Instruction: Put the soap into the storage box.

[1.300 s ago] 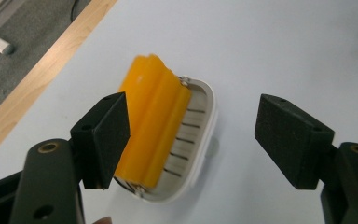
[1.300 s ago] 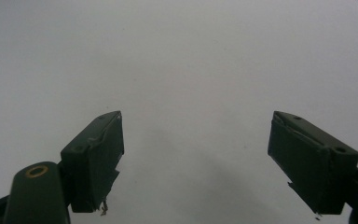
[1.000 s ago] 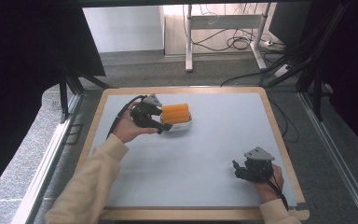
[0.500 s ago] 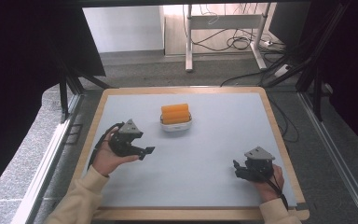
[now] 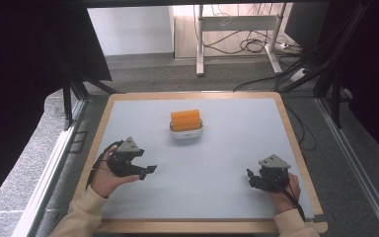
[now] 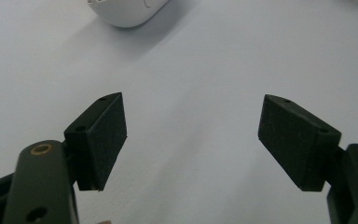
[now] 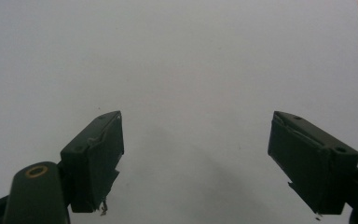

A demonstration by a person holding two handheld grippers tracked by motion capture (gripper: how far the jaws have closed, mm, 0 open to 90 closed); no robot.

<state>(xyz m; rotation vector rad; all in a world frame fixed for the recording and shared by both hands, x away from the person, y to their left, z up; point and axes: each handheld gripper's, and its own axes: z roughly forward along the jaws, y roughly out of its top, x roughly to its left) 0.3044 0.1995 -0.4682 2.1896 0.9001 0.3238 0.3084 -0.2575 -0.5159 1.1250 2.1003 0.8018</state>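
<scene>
Pale grey bench (image 5: 212,163) with wooden rim; dark floor around it, cables and white desk legs beyond the far edge. White dish (image 5: 186,132) carrying an orange block (image 5: 185,120) sits at bench centre, toward the far side. Left hand-held gripper (image 5: 150,169) at near-left, jaws spread, empty, well apart from the dish; a second ago it was at the dish, touching the orange block. Right hand-held gripper (image 5: 250,176) at near-right, jaws spread, empty, position unchanged.
</scene>
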